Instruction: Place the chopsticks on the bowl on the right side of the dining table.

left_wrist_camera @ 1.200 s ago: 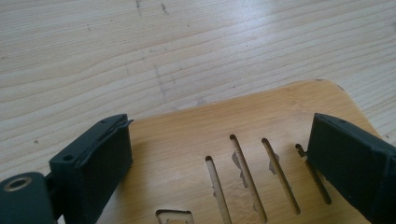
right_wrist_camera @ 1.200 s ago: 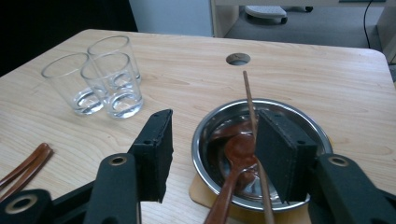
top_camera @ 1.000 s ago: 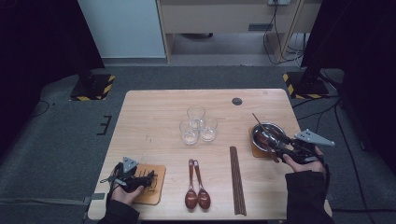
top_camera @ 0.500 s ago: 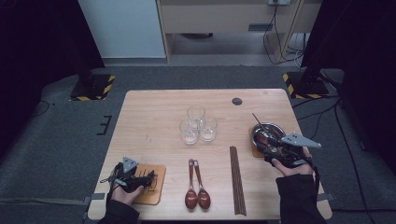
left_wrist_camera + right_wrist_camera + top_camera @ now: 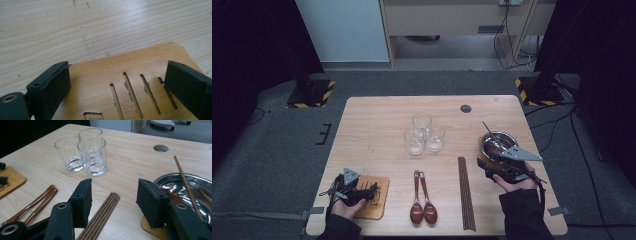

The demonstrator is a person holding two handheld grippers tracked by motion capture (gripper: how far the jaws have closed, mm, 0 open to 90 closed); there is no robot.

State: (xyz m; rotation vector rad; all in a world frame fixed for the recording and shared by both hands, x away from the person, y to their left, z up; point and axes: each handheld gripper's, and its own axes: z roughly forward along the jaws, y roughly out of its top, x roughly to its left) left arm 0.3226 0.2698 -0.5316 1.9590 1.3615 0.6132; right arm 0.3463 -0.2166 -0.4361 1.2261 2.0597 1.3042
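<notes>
A slotted wooden board (image 5: 140,60) lies at the table's front left (image 5: 381,202). My left gripper (image 5: 117,72) hovers low over it, open, its pads apart and touching nothing; in the high view it (image 5: 373,190) points right across the board. A bundle of dark chopsticks (image 5: 466,192) lies front right. My right gripper (image 5: 486,164) stands open just right of the bundle's far end. In the right gripper view the chopsticks (image 5: 102,216) run beneath the gap of the right gripper (image 5: 115,187), untouched.
Three empty glasses (image 5: 424,134) stand mid-table. Two brown spoons (image 5: 422,200) lie side by side left of the chopsticks. A metal bowl (image 5: 175,178) on a wooden coaster (image 5: 152,230) sits right of my right gripper, with a single chopstick (image 5: 186,185) leaning in it. A cable hole (image 5: 466,108) is at the back.
My right gripper has moved left, away from the bowl's right side to the far end of the chopstick bundle. The left gripper has stayed over the board.
</notes>
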